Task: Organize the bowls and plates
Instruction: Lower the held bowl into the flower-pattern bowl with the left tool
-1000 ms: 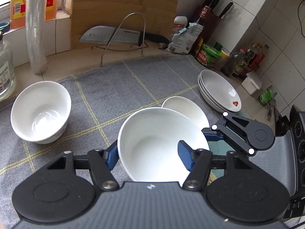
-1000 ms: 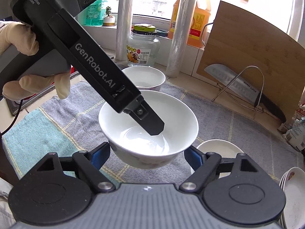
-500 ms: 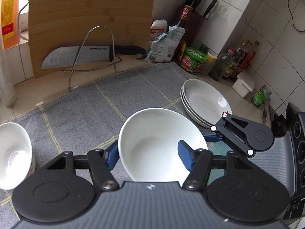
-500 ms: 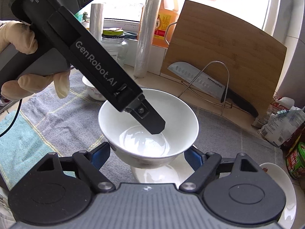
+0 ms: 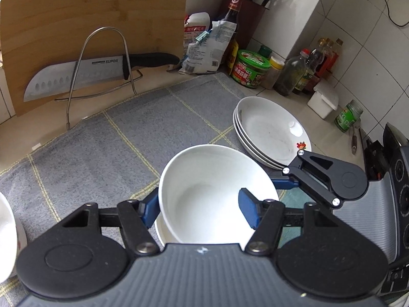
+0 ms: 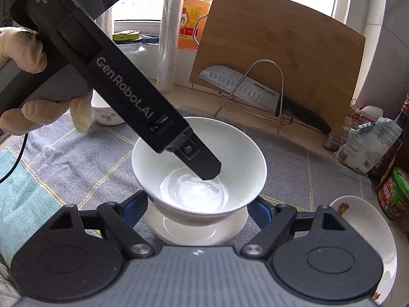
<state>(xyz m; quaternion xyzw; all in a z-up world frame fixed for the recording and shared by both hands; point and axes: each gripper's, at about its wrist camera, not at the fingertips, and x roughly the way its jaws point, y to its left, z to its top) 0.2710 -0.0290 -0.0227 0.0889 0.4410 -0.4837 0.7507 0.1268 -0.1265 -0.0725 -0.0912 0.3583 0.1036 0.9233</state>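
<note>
A white bowl (image 5: 204, 194) hangs tilted above the grey cloth. My left gripper (image 5: 199, 206) is shut on its rim, one blue pad inside the bowl and one outside. In the right wrist view the left gripper's black finger (image 6: 199, 163) reaches down into the bowl (image 6: 230, 163). My right gripper (image 6: 198, 206) grips the bowl's lower wall from both sides. A small white dish (image 6: 199, 232) lies on the cloth right under the bowl. A stack of white plates (image 5: 271, 130) sits just to the right. Another white bowl (image 5: 7, 235) stands at the far left.
A knife on a wire rack (image 5: 102, 74) leans against a wooden cutting board (image 5: 89, 12) at the back. Bottles, jars and a bag (image 5: 255, 69) crowd the back right corner. A grey appliance (image 5: 370, 217) stands at the right edge. A gloved hand (image 6: 30, 58) holds the left gripper.
Both grippers have carried the bowl rightward across the cloth, over the small dish and closer to the plate stack. The left bowl has slid almost out of the left wrist view.
</note>
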